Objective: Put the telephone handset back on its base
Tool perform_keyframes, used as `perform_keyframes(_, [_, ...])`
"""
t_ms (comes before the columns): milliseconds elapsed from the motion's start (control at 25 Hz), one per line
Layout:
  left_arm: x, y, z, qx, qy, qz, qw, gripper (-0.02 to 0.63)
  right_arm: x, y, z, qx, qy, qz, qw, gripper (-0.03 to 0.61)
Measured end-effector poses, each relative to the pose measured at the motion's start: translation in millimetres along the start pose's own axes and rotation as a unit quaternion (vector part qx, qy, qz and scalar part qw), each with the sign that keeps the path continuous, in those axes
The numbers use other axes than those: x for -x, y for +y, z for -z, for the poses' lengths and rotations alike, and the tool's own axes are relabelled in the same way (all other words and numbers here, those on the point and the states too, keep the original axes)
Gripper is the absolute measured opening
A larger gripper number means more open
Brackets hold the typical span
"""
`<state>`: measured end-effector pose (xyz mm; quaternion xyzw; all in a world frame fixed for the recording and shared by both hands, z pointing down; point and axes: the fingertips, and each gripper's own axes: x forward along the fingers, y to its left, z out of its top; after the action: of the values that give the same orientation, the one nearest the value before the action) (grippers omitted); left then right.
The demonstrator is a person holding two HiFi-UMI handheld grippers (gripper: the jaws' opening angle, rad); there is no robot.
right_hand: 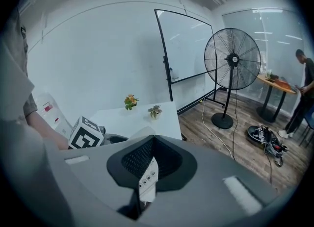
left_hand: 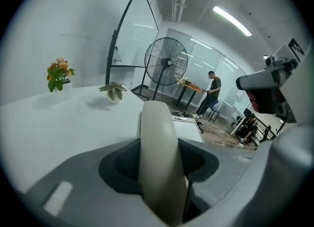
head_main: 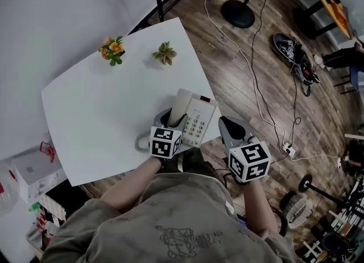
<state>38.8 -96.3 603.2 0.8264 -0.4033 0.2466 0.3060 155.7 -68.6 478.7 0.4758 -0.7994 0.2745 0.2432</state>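
Observation:
A cream telephone base (head_main: pixel 199 121) with a keypad sits near the front right edge of the white table (head_main: pixel 102 114). My left gripper (head_main: pixel 173 121) is shut on the cream handset (head_main: pixel 180 106), which stands tilted over the base's left side. In the left gripper view the handset (left_hand: pixel 157 138) fills the gap between the jaws of that gripper (left_hand: pixel 159 164), with the base (left_hand: pixel 189 129) just beyond. I cannot tell whether the handset touches the cradle. My right gripper (head_main: pixel 229 126) hovers off the table's right edge, shut and holding nothing (right_hand: pixel 147 172). A grey coiled cord (head_main: pixel 139 141) lies by the left gripper.
Two small potted plants (head_main: pixel 112 50) (head_main: pixel 165 53) stand at the table's far edge. A fan's round foot (head_main: pixel 238 13) and cables (head_main: pixel 267 114) lie on the wooden floor to the right. A white box (head_main: pixel 34 171) sits low at the left. A person (left_hand: pixel 211 93) stands far off.

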Motion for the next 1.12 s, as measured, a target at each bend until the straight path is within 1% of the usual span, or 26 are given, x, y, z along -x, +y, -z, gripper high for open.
perform_keyframes(280, [-10.8, -2.8, 7.2, -0.034, 0.004, -0.015, 0.9993, 0.213, -0.6, -1.6, 9.8, -0.005, 0.006, -0.001, 1.0, 0.029])
perform_keyframes(400, [-7.5, 4.2, 8.2, -0.021, -0.005, -0.041, 0.9989, 0.215, -1.2, -0.9, 10.8, -0.004, 0.006, -0.004, 1.0, 0.029])
perform_keyframes(480, [-6.0, 5.4, 9.9, -0.011, -0.008, -0.05, 0.9987, 0.213, -0.9, -1.0, 11.4, -0.003, 0.006, -0.005, 1.0, 0.029])
perform_keyframes(520, [-6.3, 4.6, 10.5, -0.013, -0.005, -0.05, 0.9986, 0.215, -1.0, -1.3, 11.3, -0.002, 0.007, -0.006, 1.0, 0.029])
perform_keyframes(640, [-8.3, 4.3, 12.0, -0.037, 0.007, -0.054, 0.9978, 0.214, -2.9, -1.5, 10.9, -0.001, 0.007, -0.007, 1.0, 0.029])
perform_keyframes(800, [-11.0, 4.2, 12.7, -0.065, 0.004, -0.068, 0.9955, 0.217, -6.3, -1.8, 10.6, -0.001, 0.008, -0.01, 1.0, 0.029])
perform_keyframes(920, [-12.5, 1.7, 15.3, -0.085, 0.011, -0.073, 0.9936, 0.224, -8.7, -2.8, 11.0, -0.001, 0.009, -0.012, 1.0, 0.029])
perform_keyframes(1120, [-12.7, -5.0, 15.8, -0.098, 0.035, -0.057, 0.993, 0.287, -10.1, -2.3, 3.5, 0.002, 0.003, -0.016, 1.0, 0.029])
